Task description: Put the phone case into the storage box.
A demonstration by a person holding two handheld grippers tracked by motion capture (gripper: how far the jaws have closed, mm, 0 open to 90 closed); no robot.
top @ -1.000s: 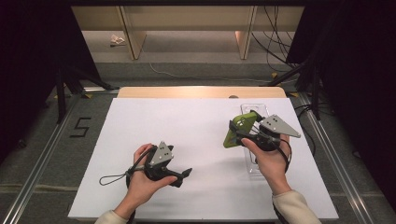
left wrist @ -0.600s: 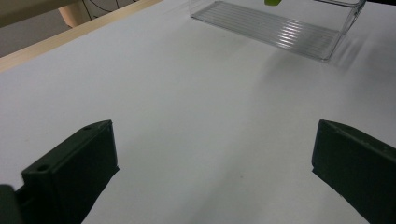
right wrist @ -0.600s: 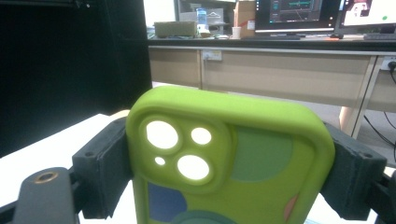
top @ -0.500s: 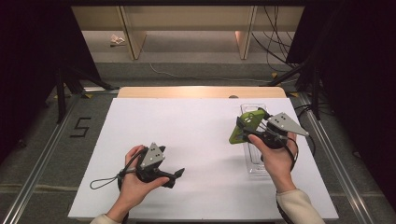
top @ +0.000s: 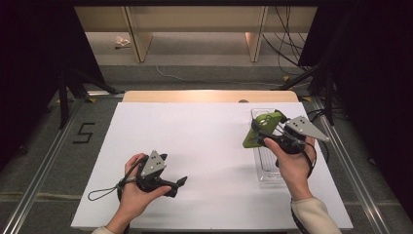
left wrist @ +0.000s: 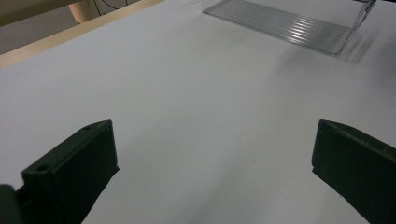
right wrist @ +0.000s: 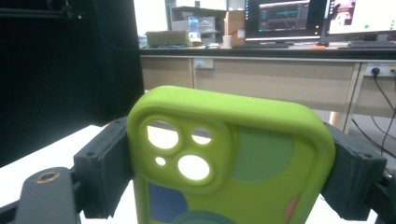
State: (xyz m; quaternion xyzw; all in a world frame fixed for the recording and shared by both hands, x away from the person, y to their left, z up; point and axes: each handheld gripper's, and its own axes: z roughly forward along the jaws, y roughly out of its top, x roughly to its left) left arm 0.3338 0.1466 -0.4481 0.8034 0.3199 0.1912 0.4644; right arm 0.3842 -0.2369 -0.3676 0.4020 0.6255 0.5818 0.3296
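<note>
Over the white table [top: 204, 146], right claw [right wrist: 231, 168] clamps a green phone case [right wrist: 229, 154].

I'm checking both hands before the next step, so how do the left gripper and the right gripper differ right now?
The left gripper has its jaws wide open with nothing between them; the right gripper is shut on a green phone case. The left sits low over the white table; the right is raised above a clear plastic tray. Both have black jaws and a grey plate.

Matt rubbery phone case [right wrist: 233, 158] – clear ribbed plastic tray [left wrist: 285, 25].
</note>
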